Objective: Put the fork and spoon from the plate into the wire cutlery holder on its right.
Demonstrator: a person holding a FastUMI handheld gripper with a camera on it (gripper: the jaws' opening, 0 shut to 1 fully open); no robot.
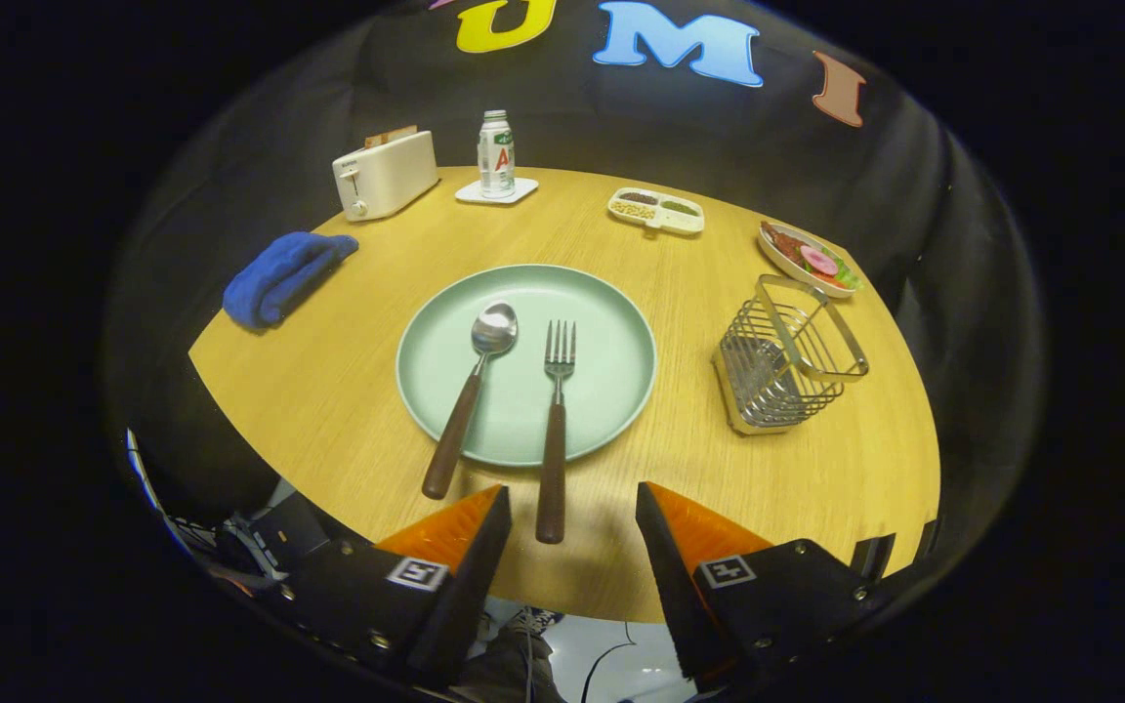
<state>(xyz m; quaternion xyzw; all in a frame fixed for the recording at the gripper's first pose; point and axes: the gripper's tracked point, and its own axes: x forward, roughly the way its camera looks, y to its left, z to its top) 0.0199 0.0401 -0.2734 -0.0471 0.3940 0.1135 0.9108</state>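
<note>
A pale green plate lies in the middle of the round wooden table. On it rest a spoon and a fork, both with brown handles that stick out over the plate's near rim toward me. The fork is to the right of the spoon. An empty wire cutlery holder stands upright to the right of the plate. My gripper is open above the table's near edge. The end of the fork's handle lies between its fingertips, touching neither.
A folded blue cloth lies left of the plate. At the back stand a white toaster, a bottle on a white coaster, a divided snack dish and a plate of food behind the holder.
</note>
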